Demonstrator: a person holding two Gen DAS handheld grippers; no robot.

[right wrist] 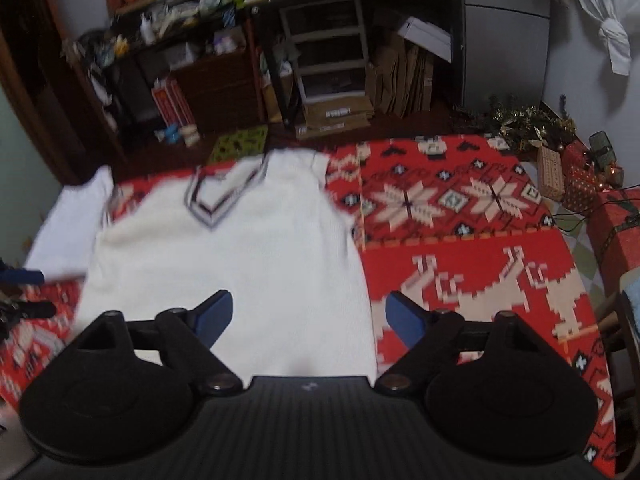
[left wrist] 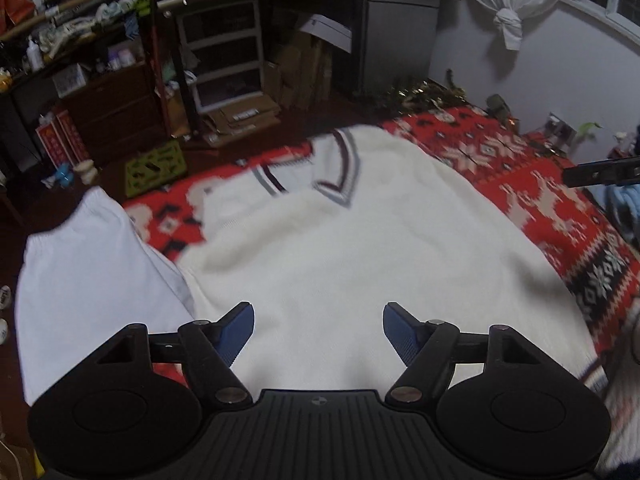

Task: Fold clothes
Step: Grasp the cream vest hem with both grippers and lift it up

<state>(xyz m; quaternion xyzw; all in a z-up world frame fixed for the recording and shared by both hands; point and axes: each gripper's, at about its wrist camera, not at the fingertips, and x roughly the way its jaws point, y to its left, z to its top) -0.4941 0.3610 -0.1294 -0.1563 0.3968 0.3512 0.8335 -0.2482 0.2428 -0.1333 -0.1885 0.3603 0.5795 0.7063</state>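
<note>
A cream knitted V-neck vest [left wrist: 340,256] with maroon and grey trim lies flat on the red patterned blanket [left wrist: 540,208], neck pointing away. My left gripper [left wrist: 319,320] hovers open over the vest's lower middle, nothing between its blue pads. In the right wrist view the same vest [right wrist: 240,256] fills the left centre. My right gripper [right wrist: 309,307] stands open above the vest's lower right edge, its right pad [right wrist: 404,316] over the blanket [right wrist: 460,240]. A white garment [left wrist: 92,280] lies to the left of the vest, also visible as the white garment [right wrist: 68,224].
Cluttered shelves [right wrist: 208,40], a plastic drawer unit [right wrist: 328,48] and cardboard boxes [right wrist: 404,76] stand beyond the blanket. Wrapped gift boxes [right wrist: 576,176] and tinsel sit at the far right. A knotted white curtain [left wrist: 516,4] hangs on the wall. A green mat [left wrist: 156,168] lies on the floor.
</note>
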